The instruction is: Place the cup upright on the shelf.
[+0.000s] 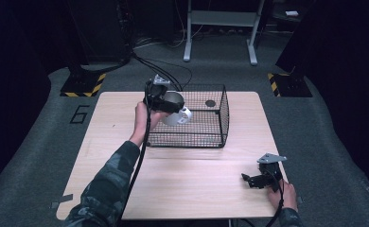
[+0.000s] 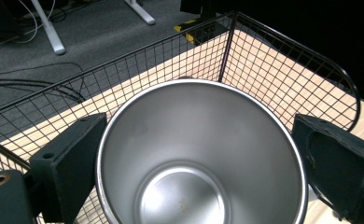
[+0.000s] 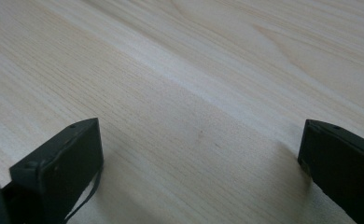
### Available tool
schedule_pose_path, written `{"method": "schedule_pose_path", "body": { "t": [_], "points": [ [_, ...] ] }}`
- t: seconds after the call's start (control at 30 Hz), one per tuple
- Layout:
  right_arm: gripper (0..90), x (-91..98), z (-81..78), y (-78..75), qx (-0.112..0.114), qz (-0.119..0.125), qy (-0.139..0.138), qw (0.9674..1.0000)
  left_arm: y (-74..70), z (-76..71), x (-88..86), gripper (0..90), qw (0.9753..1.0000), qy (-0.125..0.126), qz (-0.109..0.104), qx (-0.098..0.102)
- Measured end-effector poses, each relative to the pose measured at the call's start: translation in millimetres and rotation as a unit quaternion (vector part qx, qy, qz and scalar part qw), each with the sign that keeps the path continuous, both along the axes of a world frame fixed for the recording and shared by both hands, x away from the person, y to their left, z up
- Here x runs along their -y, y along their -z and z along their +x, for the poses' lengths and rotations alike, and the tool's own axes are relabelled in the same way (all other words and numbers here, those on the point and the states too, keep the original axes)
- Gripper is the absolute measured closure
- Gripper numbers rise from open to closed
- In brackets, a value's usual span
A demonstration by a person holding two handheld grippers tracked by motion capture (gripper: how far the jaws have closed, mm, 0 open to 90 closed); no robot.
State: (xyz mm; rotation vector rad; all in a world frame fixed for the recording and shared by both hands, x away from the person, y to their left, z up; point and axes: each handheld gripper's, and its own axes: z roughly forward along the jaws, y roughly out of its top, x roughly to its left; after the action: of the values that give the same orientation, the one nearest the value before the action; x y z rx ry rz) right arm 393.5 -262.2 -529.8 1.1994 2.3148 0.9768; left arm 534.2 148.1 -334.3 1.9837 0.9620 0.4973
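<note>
The left gripper (image 1: 169, 101), jaws clamped on the shiny steel cup (image 2: 201, 154), holds it over the black wire basket (image 1: 223, 113), presumably for dropping in, while the right gripper (image 1: 260, 178) rests wide open and empty on the pale wooden table (image 1: 197, 175).

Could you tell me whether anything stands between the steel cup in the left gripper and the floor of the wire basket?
Nothing visible does. The left gripper holds the steel cup over the wire basket, whose top is open. The small dark disc lies farther back in the basket, off to one side.
</note>
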Motion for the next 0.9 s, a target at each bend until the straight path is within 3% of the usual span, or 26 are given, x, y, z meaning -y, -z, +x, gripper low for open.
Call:
{"method": "schedule_pose_path", "body": {
  "t": [0.53,0.67,0.9],
  "points": [
    [0.0,0.0,0.0,0.0,0.0,0.0,0.0,1.0,19.3,18.3,17.5,6.5,0.9997,-0.003,0.012,-0.022],
    [0.0,0.0,0.0,0.0,0.0,0.0,0.0,1.0,26.4,23.3,20.3,6.5,0.9992,-0.002,0.023,-0.032],
    [0.0,0.0,0.0,0.0,0.0,0.0,0.0,1.0,37.3,30.0,24.8,6.4,0.9987,-0.005,0.022,-0.045]
  ]
}}
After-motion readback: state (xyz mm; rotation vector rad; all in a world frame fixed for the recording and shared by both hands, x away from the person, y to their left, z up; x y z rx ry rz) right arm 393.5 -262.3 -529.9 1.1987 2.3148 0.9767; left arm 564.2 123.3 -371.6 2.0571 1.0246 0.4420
